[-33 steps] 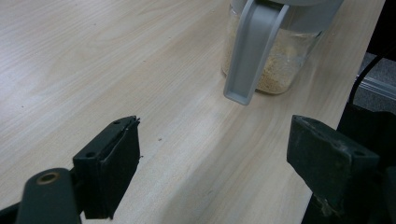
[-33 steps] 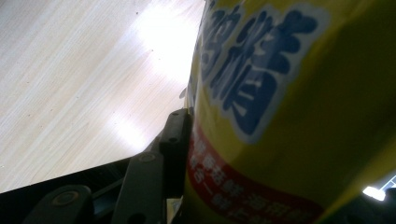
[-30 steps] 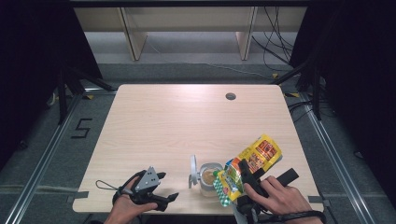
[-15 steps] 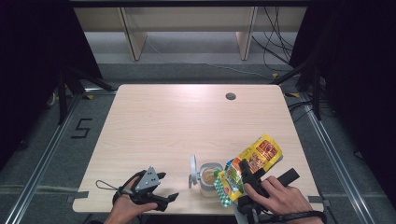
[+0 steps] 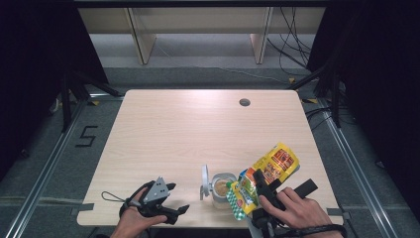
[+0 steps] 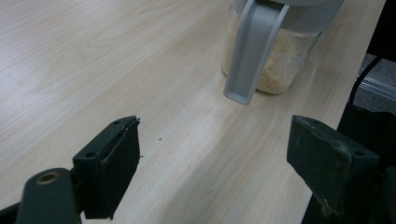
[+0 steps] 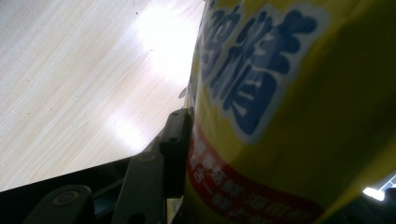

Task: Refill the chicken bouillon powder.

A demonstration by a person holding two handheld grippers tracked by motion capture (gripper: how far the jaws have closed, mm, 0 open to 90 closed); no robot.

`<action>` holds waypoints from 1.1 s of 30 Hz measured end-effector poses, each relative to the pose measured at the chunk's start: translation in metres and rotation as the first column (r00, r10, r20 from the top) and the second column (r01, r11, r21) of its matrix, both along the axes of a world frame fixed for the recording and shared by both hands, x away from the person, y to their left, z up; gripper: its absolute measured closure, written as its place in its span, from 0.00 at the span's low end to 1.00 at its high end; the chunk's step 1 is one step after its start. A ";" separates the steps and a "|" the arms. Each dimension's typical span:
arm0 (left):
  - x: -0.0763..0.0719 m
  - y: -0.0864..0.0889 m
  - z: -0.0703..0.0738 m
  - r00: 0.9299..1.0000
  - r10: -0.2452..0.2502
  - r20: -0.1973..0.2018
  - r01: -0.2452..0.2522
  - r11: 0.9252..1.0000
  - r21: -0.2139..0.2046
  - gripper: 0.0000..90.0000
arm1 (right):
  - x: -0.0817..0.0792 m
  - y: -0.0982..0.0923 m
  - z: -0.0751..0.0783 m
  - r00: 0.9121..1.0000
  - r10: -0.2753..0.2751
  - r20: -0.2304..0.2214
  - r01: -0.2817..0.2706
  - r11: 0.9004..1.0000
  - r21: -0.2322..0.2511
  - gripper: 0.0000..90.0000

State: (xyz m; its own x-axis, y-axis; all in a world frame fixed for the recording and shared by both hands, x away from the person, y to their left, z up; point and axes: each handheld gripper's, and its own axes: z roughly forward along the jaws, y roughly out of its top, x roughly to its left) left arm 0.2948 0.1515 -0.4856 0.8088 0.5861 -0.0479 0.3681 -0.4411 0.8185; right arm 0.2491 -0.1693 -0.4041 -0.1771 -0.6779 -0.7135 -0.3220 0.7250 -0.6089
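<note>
The wooden table (image 5: 198, 129) is seen spread ahead of both grippers, bare beyond the near edge. A yellow snack bag (image 5: 270, 171) is being held in the right gripper (image 5: 258, 186), the black jaws pinched on its lower part; up close in the right gripper view the bag (image 7: 289, 116) is pressed against one jaw. Its long axis is tilted up and away to the right, with its lower, green-checked end brought just beside the glass jar (image 5: 222, 190). That jar is found immediately left of the right gripper, much nearer to it than to the left gripper (image 5: 166, 206), whose jaws are spread wide and empty. From there the jar (image 6: 275, 56) lies ahead and to the right, partly filled with pale crumbs, its grey lid (image 5: 203, 179) swung open.
</note>
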 end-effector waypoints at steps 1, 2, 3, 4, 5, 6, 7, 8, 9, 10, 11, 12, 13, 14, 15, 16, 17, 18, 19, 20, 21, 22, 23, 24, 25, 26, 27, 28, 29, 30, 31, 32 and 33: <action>0.000 0.000 0.000 1.000 0.000 0.004 0.000 1.000 0.001 0.19 | 0.000 0.000 -0.001 1.000 0.013 0.010 -0.013 1.000 0.007 0.69; 0.001 0.000 0.000 1.000 -0.006 0.008 0.006 1.000 0.004 0.19 | -0.001 0.000 0.000 1.000 -0.001 -0.004 0.001 1.000 0.004 0.69; 0.001 0.001 0.000 1.000 -0.017 0.014 0.017 1.000 0.013 0.19 | -0.001 0.000 0.000 1.000 -0.009 -0.017 0.009 1.000 0.003 0.69; 0.001 0.001 0.000 1.000 -0.019 0.015 0.019 1.000 0.015 0.19 | -0.001 0.000 0.000 1.000 0.002 -0.007 -0.002 1.000 0.001 0.69; 0.001 0.001 0.000 1.000 -0.019 0.015 0.018 1.000 0.015 0.19 | -0.001 0.000 -0.001 1.000 0.015 0.005 -0.015 1.000 0.007 0.69; 0.001 0.001 0.000 1.000 -0.019 0.015 0.019 1.000 0.015 0.19 | -0.002 0.001 -0.001 1.000 -0.005 -0.023 0.005 1.000 0.003 0.69; 0.001 0.001 0.000 1.000 -0.018 0.015 0.018 1.000 0.014 0.19 | -0.002 0.001 -0.001 1.000 -0.007 -0.026 0.007 1.000 0.003 0.69; 0.001 0.001 0.000 1.000 -0.018 0.016 0.018 1.000 0.014 0.19 | -0.002 0.001 -0.001 1.000 -0.007 -0.026 0.007 1.000 0.003 0.69; 0.001 0.001 0.000 1.000 -0.017 0.016 0.017 1.000 0.014 0.19 | -0.002 0.001 -0.001 1.000 -0.007 -0.027 0.008 1.000 0.004 0.69; 0.001 0.001 0.000 1.000 -0.018 0.016 0.018 1.000 0.015 0.19 | -0.002 0.001 -0.001 1.000 -0.008 -0.028 0.008 1.000 0.003 0.69; 0.001 0.001 0.000 1.000 -0.018 0.015 0.018 1.000 0.015 0.19 | -0.002 0.001 -0.001 1.000 -0.008 -0.028 0.008 1.000 0.003 0.69; 0.001 0.001 0.000 1.000 -0.019 0.015 0.019 1.000 0.015 0.19 | -0.002 0.002 -0.001 1.000 -0.006 -0.028 0.006 1.000 0.004 0.69; 0.001 0.001 0.000 1.000 -0.019 0.014 0.019 1.000 0.015 0.19 | -0.002 0.002 -0.001 1.000 -0.003 -0.029 0.003 1.000 -0.001 0.69; 0.001 0.001 0.000 1.000 -0.019 0.015 0.019 1.000 0.014 0.19 | -0.002 0.002 -0.001 1.000 -0.006 -0.027 0.006 1.000 0.000 0.69; 0.001 0.001 0.000 1.000 -0.019 0.015 0.019 1.000 0.015 0.19 | -0.002 0.002 -0.001 1.000 -0.005 -0.028 0.005 1.000 -0.001 0.69; 0.001 0.001 0.000 1.000 -0.018 0.015 0.017 1.000 0.014 0.19 | -0.002 0.003 -0.001 1.000 -0.005 -0.029 0.005 1.000 0.000 0.69; 0.001 0.001 0.000 1.000 -0.018 0.019 0.017 1.000 0.014 0.19 | -0.003 0.003 -0.001 1.000 -0.011 -0.026 0.011 1.000 -0.001 0.69; 0.001 0.001 0.000 1.000 -0.019 0.019 0.019 1.000 0.016 0.19 | -0.003 0.003 -0.001 1.000 -0.011 -0.026 0.011 1.000 -0.001 0.69; 0.001 0.001 0.000 1.000 -0.017 0.018 0.017 1.000 0.014 0.19 | -0.002 0.003 -0.001 1.000 -0.003 -0.029 0.003 1.000 0.000 0.69; 0.001 0.001 0.000 1.000 -0.018 0.017 0.018 1.000 0.014 0.19 | -0.003 0.003 -0.001 1.000 0.000 -0.030 0.000 1.000 0.002 0.69; 0.001 0.001 0.000 1.000 -0.018 0.015 0.018 1.000 0.015 0.19 | -0.003 0.003 -0.001 0.999 0.001 -0.032 -0.001 1.000 -0.001 0.69; 0.001 0.001 0.000 1.000 -0.018 0.015 0.018 1.000 0.015 0.19 | -0.003 0.003 -0.001 1.000 0.000 -0.032 0.000 1.000 0.000 0.69; 0.001 0.001 0.000 1.000 -0.018 0.015 0.018 1.000 0.014 0.19 | -0.003 0.003 -0.001 0.999 0.001 -0.032 -0.001 1.000 0.001 0.69; 0.001 0.001 0.000 1.000 -0.018 0.016 0.018 1.000 0.014 0.19 | -0.003 0.003 -0.001 1.000 0.016 -0.010 -0.016 1.000 0.002 0.69; 0.001 0.001 0.000 1.000 -0.017 0.017 0.017 1.000 0.013 0.19 | -0.003 0.002 -0.001 1.000 0.015 -0.010 -0.015 1.000 0.003 0.69; 0.001 0.001 0.000 1.000 -0.018 0.017 0.018 1.000 0.015 0.19 | -0.003 0.003 -0.001 1.000 -0.001 -0.028 0.001 1.000 0.005 0.69; 0.001 0.001 0.000 1.000 -0.019 0.015 0.019 1.000 0.017 0.19 | -0.003 0.003 -0.001 1.000 -0.001 -0.028 0.001 1.000 0.004 0.69; 0.002 0.001 0.000 1.000 -0.021 0.015 0.021 1.000 0.016 0.19 | -0.003 0.002 -0.001 1.000 0.013 -0.009 -0.013 1.000 0.004 0.69; 0.001 0.001 0.000 1.000 -0.020 0.015 0.020 1.000 0.016 0.19 | -0.003 0.003 0.000 1.000 -0.002 -0.024 0.002 1.000 0.001 0.69; 0.001 0.001 0.000 1.000 -0.019 0.015 0.019 1.000 0.016 0.19 | -0.003 0.002 0.000 1.000 0.001 -0.027 -0.001 1.000 0.000 0.69; 0.001 0.001 0.000 1.000 -0.018 0.015 0.018 1.000 0.014 0.19 | -0.003 0.002 0.000 1.000 0.000 -0.027 0.000 1.000 0.001 0.69; 0.001 0.001 0.000 1.000 -0.018 0.019 0.018 1.000 0.015 0.19 | -0.003 0.001 0.000 1.000 0.010 -0.010 -0.010 1.000 0.004 0.69; 0.001 0.001 0.000 1.000 -0.016 0.019 0.016 1.000 0.013 0.19 | -0.003 0.001 0.000 1.000 0.009 -0.009 -0.009 1.000 0.003 0.69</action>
State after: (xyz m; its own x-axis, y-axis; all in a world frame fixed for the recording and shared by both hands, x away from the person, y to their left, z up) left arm 0.2963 0.1523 -0.4853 0.8187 0.5736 -0.0253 0.3456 -0.4571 0.8195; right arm 0.2465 -0.1683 -0.4044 -0.1776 -0.6776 -0.7137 -0.3344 0.7236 -0.6038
